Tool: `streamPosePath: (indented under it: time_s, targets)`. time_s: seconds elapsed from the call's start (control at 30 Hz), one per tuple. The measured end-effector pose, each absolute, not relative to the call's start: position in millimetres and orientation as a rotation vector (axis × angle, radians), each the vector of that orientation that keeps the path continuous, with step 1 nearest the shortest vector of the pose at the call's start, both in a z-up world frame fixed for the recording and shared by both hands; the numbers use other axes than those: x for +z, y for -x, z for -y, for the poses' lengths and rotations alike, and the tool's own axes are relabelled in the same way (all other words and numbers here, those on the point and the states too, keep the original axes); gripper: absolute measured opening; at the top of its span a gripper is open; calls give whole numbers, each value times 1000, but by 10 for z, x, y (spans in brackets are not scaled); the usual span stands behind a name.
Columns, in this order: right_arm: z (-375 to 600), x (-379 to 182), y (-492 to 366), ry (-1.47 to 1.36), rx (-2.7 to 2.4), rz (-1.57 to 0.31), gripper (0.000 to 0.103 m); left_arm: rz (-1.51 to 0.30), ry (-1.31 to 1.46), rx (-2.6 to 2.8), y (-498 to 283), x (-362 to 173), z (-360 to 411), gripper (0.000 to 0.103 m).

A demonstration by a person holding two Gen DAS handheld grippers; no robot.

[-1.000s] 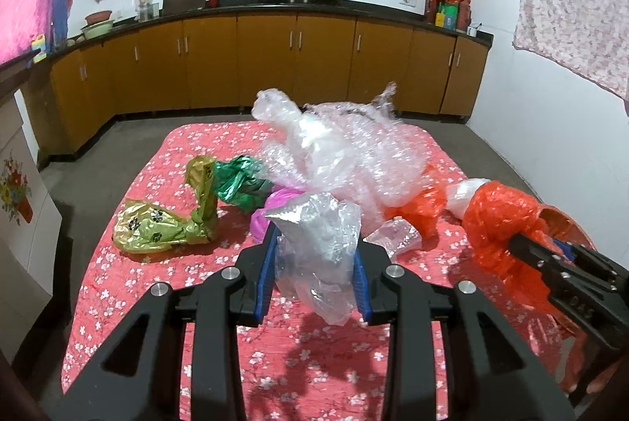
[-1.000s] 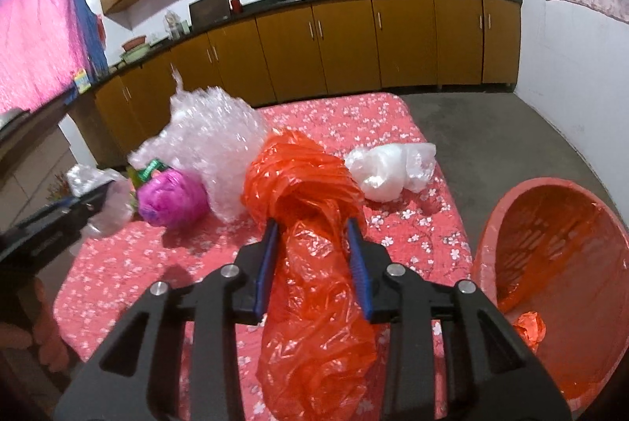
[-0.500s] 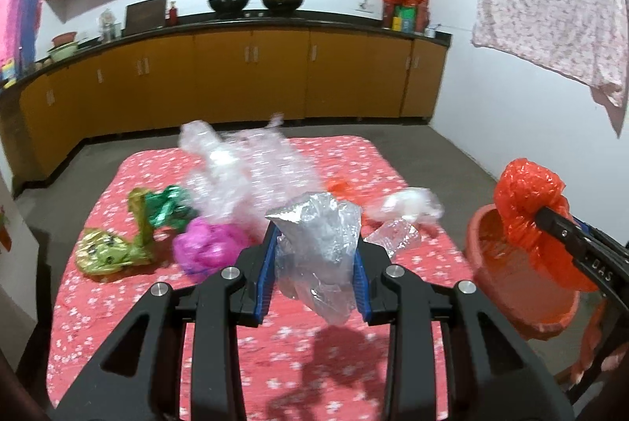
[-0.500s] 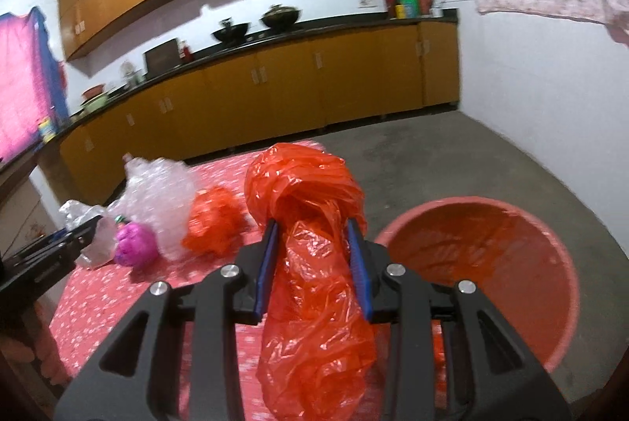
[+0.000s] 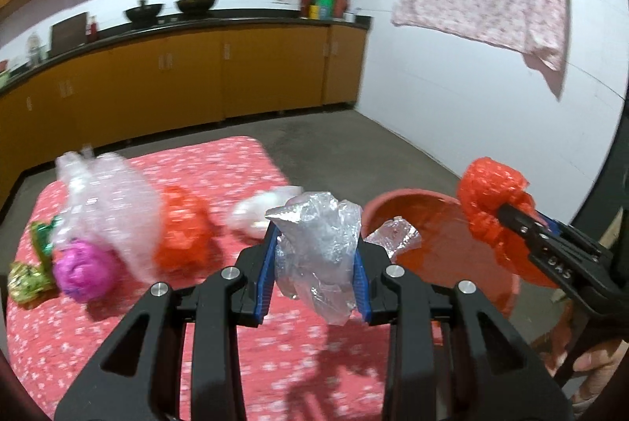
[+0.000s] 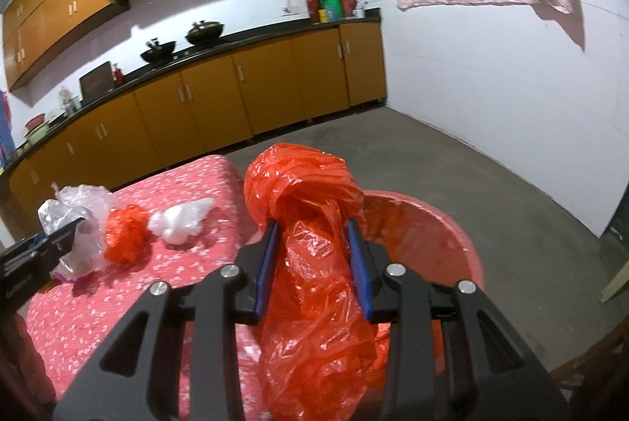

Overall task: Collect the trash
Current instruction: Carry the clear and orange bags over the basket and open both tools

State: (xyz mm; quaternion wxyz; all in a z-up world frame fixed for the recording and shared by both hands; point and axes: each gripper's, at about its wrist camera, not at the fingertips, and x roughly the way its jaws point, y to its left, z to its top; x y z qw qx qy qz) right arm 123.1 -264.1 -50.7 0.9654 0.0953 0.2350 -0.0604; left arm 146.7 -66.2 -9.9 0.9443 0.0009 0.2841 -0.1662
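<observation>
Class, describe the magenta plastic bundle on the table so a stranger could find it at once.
Start at the table with the red floral cloth in front of the yellow cabinets. Near its left side sits a big clear bubble-wrap heap; the magenta bundle lies against its front. It is the only pink-purple ball, between green-gold wrappers and an orange bag.

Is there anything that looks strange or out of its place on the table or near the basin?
Nothing stands out. Crumpled plastic bags lie loose on the red flowered table cover, as trash to collect. The red basin stands upright beside the table. Nothing looks spilled or broken, though the left wrist view is blurred.
</observation>
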Motion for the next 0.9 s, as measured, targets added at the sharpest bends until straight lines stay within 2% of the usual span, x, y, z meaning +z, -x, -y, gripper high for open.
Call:
streamPosePath:
  time_s: [0.23,0.9]
  targets:
    - [2867,-537,-1218,-203,-173,-470,34,-589,-32,-435,-1525,-164,1118,34]
    - [3269,-734,-1345,-279,-232,-483,35,-633,-81,-538,-1844,-317,1717,34]
